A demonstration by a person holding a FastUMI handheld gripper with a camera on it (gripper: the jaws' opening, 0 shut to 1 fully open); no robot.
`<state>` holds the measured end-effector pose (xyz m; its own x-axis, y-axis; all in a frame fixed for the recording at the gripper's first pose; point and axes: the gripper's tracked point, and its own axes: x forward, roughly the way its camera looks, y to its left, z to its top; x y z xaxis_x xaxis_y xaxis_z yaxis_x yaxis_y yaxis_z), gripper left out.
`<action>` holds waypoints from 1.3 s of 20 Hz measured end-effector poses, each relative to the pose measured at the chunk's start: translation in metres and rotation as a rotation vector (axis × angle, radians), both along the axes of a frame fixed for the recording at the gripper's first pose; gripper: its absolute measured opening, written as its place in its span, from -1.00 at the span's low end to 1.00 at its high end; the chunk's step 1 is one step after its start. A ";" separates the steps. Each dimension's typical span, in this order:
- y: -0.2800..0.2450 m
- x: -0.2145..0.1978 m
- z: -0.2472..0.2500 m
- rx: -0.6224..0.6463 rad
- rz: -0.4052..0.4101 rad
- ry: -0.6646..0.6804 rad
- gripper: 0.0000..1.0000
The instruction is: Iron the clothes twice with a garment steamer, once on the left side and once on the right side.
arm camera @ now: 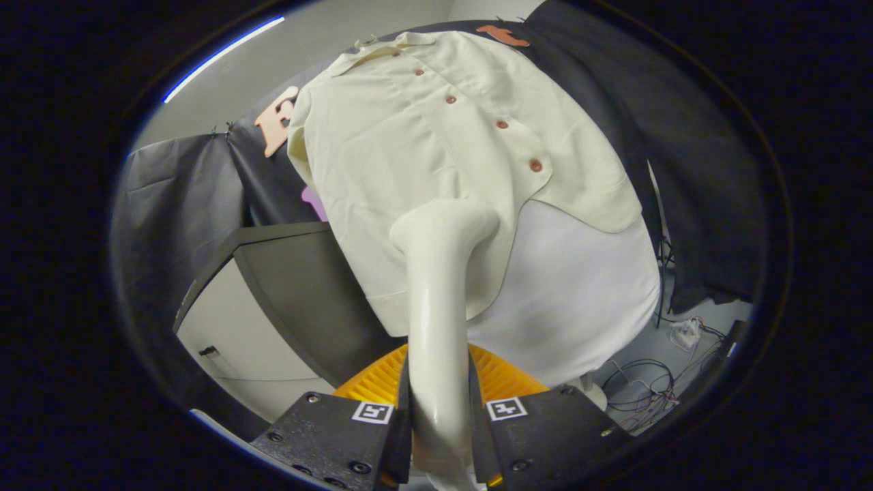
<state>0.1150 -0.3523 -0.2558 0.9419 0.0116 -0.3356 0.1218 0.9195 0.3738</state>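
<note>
1. Steamer (440, 300) in the gripper view: cream body with a glossy handle running up between the fingers, head bent forward at the top and lying against the shirt.
2. Gripper (440, 436): fingers (341, 429) clamped on the steamer handle, one on each side, both pressing on it. A square marker tag sits on top of each finger near the handle.
3. Shirt (436, 157): cream, button-front, collar at the far end, four reddish-brown buttons (502, 125) in a line down the placket. It is draped over a white padded form (580, 293), just beyond the fingers. The shirt hem ends partway down the form; bare white padding shows below and to the right of the hem.
4. Steamer head contact: on the lower part of the shirt, left of the button line, near the hem. Whether steam is coming out cannot be told.
5. Orange ribbed part (508, 378): directly behind the handle, just ahead of the fingers, showing on both sides of the handle. What it belongs to is unclear.
6. Left of the form: a dark cabinet (293, 286) with a pale door and a small dark handle.
7. Right of the form: grey floor with loose cables (648, 389) and a small white plug or adapter, well apart from the fingers.
8. Black cloth (682, 170) hangs behind and to both sides of the shirt.
</note>
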 end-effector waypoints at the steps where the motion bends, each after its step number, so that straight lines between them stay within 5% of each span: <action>1: 0.001 -0.002 0.003 -0.006 0.006 -0.005 -0.31; 13: -0.017 0.004 0.165 -0.069 0.015 -0.227 -0.32; 20: -0.072 0.046 0.271 -0.126 -0.034 -0.333 -0.33; 26: -0.118 0.090 0.310 -0.108 -0.090 -0.364 -0.33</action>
